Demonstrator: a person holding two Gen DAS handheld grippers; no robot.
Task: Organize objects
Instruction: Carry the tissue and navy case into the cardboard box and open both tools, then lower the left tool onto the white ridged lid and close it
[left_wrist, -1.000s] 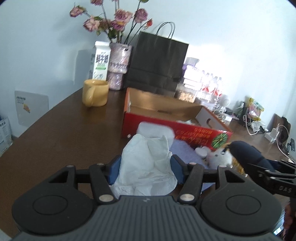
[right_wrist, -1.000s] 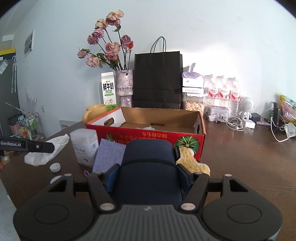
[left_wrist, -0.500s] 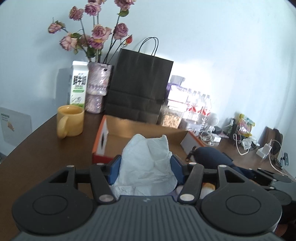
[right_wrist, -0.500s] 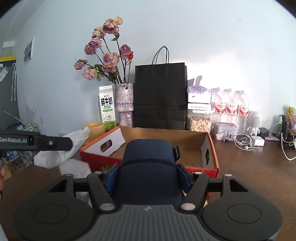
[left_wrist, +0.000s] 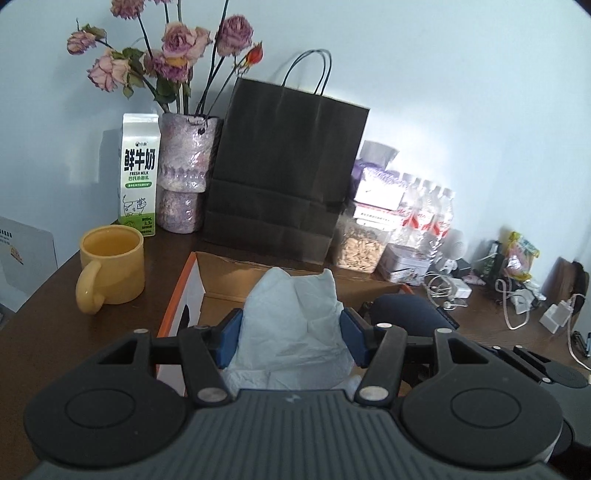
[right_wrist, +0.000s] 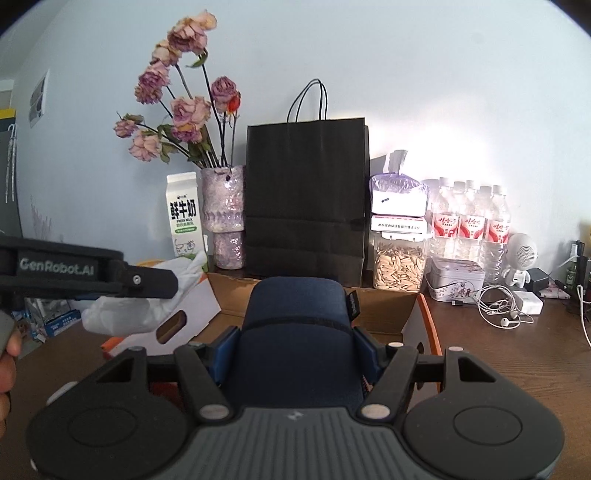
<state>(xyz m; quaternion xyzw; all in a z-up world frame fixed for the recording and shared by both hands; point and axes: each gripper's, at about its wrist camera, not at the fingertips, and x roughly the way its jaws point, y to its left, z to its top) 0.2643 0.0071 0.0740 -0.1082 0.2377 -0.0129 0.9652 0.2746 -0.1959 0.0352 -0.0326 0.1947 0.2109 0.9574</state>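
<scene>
Between the blue pads of the left gripper (left_wrist: 291, 341) sits a crumpled white tissue (left_wrist: 293, 325), pinched at half width above the open red cardboard box (left_wrist: 229, 273). Beside it, the right gripper (right_wrist: 293, 349) clamps a navy fabric pouch (right_wrist: 297, 325) over the same box. Around them spreads a dark wooden table (right_wrist: 517, 354) against a pale wall, carrying a yellow mug (left_wrist: 110, 267) and a black paper bag (right_wrist: 306, 195).

A lived-in home, seen across a dark wooden table (right_wrist: 517, 354) set against a pale wall. A vase of dried roses (left_wrist: 184, 162), a milk carton (left_wrist: 138, 177), a yellow mug (left_wrist: 110, 269), a jar of seeds (right_wrist: 399, 266), bottled water (right_wrist: 469, 221) and tangled chargers (right_wrist: 517, 299) crowd its far edge.
</scene>
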